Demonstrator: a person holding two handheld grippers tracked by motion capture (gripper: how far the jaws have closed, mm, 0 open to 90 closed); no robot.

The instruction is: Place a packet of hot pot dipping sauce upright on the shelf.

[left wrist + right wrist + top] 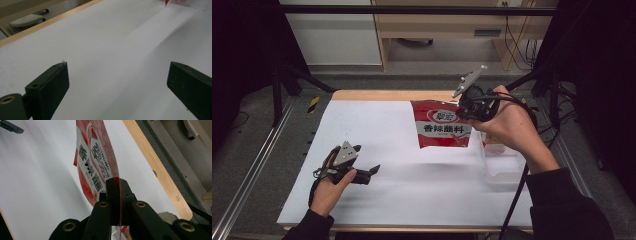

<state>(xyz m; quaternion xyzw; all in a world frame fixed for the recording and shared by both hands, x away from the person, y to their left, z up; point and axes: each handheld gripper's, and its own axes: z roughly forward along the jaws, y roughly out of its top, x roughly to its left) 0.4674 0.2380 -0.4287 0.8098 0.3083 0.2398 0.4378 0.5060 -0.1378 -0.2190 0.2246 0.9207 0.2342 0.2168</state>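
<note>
Between the right tool's (115, 187) closed jaws sits one edge of the red seasoning pouch (442, 125), hanging lifted above the bench (377, 130) near its far edge. Near the front left corner, the left tool (362, 167) gapes wide, empty.

Bright white table (377, 130), dark surroundings, soft shadows, slight blur

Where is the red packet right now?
In the high view the red packet hangs above the far right of the white table, pinched at its edge by the right gripper, next to the clear box.
</note>
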